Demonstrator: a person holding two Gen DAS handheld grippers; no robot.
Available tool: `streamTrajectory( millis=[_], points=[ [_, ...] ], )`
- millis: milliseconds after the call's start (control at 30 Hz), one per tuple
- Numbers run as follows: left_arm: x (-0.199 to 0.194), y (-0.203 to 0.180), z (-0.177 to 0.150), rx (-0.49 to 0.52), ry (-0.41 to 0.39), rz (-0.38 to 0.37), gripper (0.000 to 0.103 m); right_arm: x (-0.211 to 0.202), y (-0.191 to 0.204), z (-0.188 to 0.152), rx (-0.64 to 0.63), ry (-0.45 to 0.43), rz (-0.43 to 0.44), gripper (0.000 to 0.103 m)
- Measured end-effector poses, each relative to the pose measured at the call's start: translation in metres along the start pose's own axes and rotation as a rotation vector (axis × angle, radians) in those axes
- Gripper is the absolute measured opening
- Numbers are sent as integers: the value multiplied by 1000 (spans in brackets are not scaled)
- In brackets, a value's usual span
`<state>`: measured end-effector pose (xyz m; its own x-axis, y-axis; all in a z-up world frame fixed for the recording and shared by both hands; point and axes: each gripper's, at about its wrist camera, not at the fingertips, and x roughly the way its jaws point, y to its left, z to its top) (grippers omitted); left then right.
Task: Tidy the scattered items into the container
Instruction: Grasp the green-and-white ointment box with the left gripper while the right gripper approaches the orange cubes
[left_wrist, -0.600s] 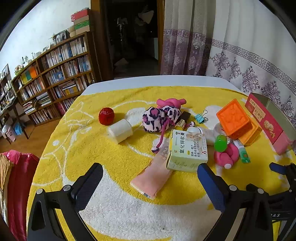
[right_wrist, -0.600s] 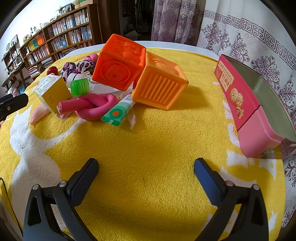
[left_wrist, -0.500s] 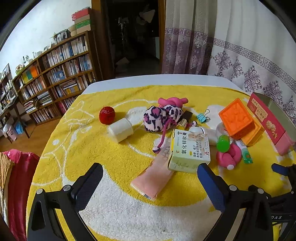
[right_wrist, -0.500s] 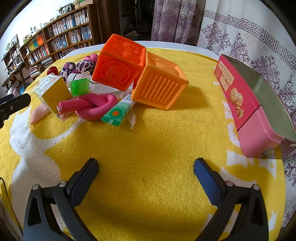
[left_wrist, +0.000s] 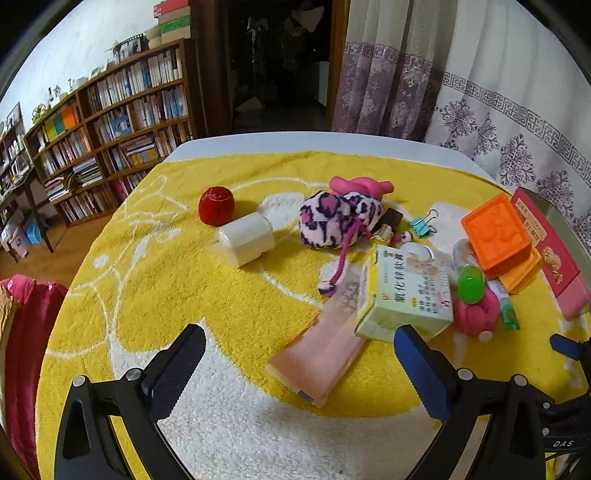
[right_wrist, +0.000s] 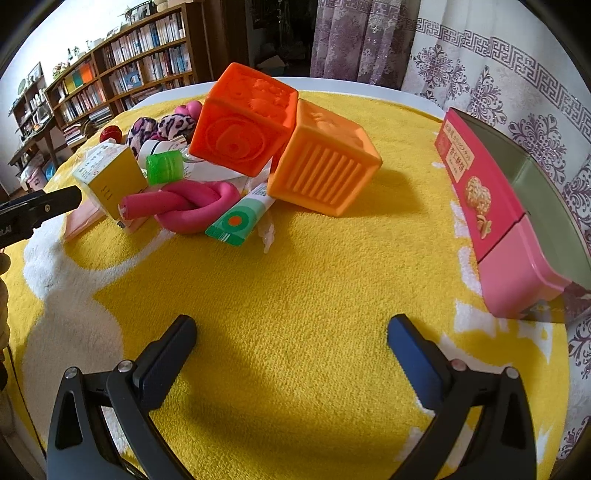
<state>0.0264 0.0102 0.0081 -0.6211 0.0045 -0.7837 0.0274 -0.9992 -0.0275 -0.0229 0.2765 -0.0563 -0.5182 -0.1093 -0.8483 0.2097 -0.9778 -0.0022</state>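
Note:
Scattered items lie on a yellow and white towel. My left gripper is open and empty, just before a pink packet and a pale green medicine box. Farther off lie a white box, a red ball and a leopard plush. My right gripper is open and empty over bare towel, short of two orange cubes and a knotted pink tube. The pink container stands open at the right.
A green-capped bottle, a green and white sachet and a blue binder clip lie in the pile. Bookshelves and curtains stand behind the table. A red cloth is at the left.
My left gripper has moved slightly forward and to the right, toward the pink packet and medicine box. The right gripper has barely moved. Both stay open.

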Motion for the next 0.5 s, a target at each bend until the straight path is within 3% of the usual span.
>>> streamTrajectory(
  millis=[167, 400, 500],
  points=[
    [2, -2, -2, 13, 5, -16, 103, -1, -2, 0, -1, -9, 15, 103],
    [-7, -10, -2, 41, -12, -61, 103, -15, -26, 9, 138, -67, 107, 103],
    [-12, -15, 0, 60, -20, -60, 103, -23, -27, 21, 151, -93, 108, 103]
  ],
)
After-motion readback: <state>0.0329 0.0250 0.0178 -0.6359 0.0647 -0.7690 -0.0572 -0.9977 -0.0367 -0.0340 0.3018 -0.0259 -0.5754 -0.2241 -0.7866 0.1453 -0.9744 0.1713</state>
